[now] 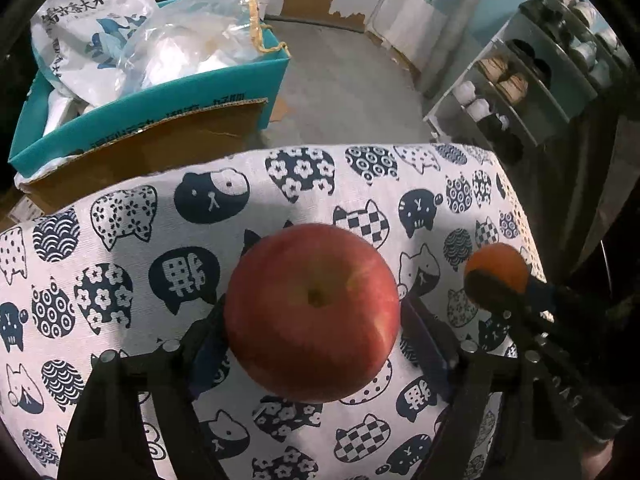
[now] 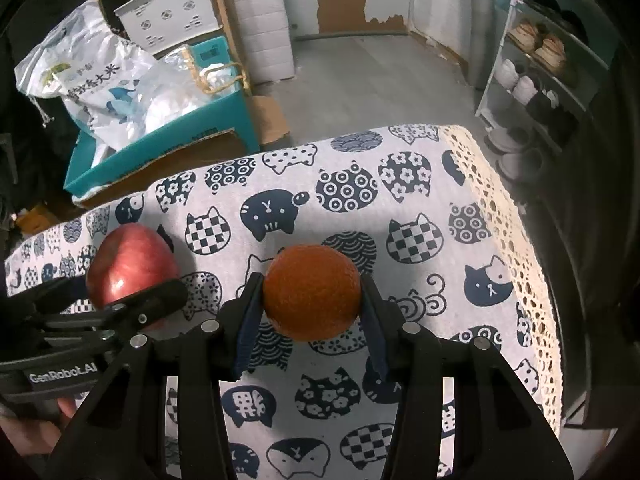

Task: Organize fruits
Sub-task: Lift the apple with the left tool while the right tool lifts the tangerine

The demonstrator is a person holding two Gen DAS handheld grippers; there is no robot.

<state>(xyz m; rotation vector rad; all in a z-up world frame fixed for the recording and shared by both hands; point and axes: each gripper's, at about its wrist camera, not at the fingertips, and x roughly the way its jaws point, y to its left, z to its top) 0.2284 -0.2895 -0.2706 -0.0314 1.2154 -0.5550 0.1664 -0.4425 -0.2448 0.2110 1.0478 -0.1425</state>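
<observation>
- Smooth, glossy red apple (image 1: 312,312), round with a dimpled stem end, sits between the left gripper (image 1: 312,320) jaws, clenched against its sides above the bench cloth (image 1: 120,240); its underside is hidden.
- Pebbly-skinned orange (image 2: 312,292) is clamped in the right gripper (image 2: 312,304) jaws.
- Cloth: woven cotton, navy cat prints, lace edge.

Right hand-held gripper (image 2: 312,300) clamped on orange (image 2: 311,291), pads pressing both sides, above cat-print tablecloth (image 2: 360,200). Left hand-held gripper (image 2: 132,300) at frame left, red apple (image 2: 130,264) between its fingers. Teal box (image 2: 168,136) with plastic bags beyond table.
</observation>
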